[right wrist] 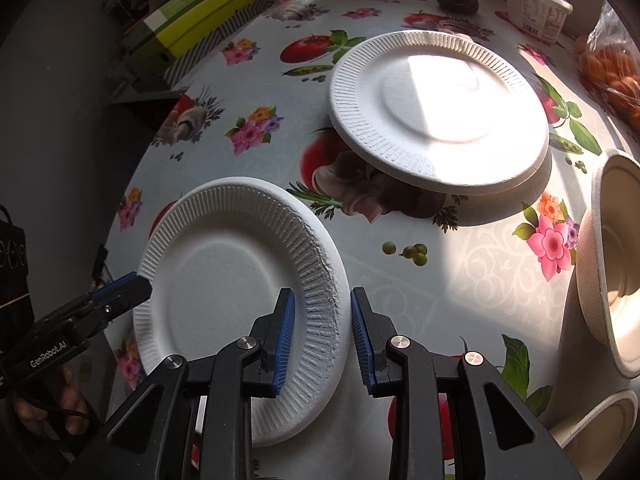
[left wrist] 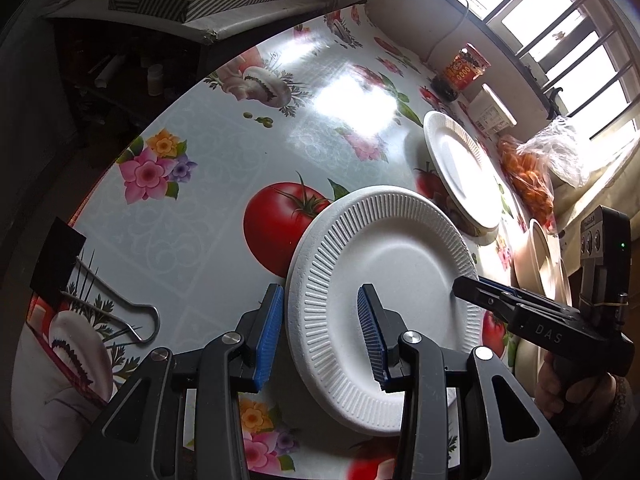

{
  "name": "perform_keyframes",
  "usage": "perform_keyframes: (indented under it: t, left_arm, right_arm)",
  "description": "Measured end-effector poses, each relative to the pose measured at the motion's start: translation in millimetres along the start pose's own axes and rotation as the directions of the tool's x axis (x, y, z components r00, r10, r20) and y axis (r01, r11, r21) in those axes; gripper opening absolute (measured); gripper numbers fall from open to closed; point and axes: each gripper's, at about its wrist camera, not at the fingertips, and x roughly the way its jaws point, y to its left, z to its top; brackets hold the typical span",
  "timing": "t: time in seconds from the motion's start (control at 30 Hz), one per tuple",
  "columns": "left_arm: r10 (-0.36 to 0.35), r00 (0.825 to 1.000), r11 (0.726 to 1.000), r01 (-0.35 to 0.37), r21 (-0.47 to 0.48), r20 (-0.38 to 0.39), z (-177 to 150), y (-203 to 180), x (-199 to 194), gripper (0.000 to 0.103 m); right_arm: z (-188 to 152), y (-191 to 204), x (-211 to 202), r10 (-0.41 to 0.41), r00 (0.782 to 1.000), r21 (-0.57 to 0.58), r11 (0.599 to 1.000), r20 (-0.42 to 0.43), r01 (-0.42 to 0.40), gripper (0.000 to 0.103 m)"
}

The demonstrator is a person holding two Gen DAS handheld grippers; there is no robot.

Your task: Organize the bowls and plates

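Note:
A white ribbed foam plate [left wrist: 384,256] lies on the flowered tablecloth [left wrist: 208,184] between both grippers; it also shows in the right wrist view [right wrist: 224,268]. My left gripper [left wrist: 320,332] is open, its jaws straddling the plate's near rim. My right gripper [right wrist: 322,332] is open, straddling the opposite rim; it shows in the left wrist view [left wrist: 476,288]. My left gripper shows in the right wrist view [right wrist: 132,284]. A second white plate [right wrist: 436,112], also in the left wrist view [left wrist: 460,168], lies farther back. Beige bowls [right wrist: 612,264] sit at the right.
A black binder clip [left wrist: 60,264] grips the table's left edge. A red-labelled bottle [left wrist: 464,68], a white tub [right wrist: 536,4] and a bag of orange fruit [left wrist: 532,184] stand along the far side by the window. Yellow-green boxes [right wrist: 208,12] sit on a shelf beyond the table.

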Motion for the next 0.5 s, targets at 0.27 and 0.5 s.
perform_keyframes:
  t: [0.27,0.5]
  left_arm:
    - [0.024,1.000,1.000,-0.024,-0.009,0.012,8.3,8.4,-2.1,0.040]
    - [0.035,0.999,0.999,-0.035,-0.016,0.007,13.6,13.1,-0.9,0.040]
  right_arm:
    - [7.2,11.0,6.6,0.006,1.000,-0.011,1.000,-0.001,-0.006,0.028]
    - [11.7,14.2,9.8,0.018,1.000,-0.013,1.000,-0.002,-0.019,0.028]
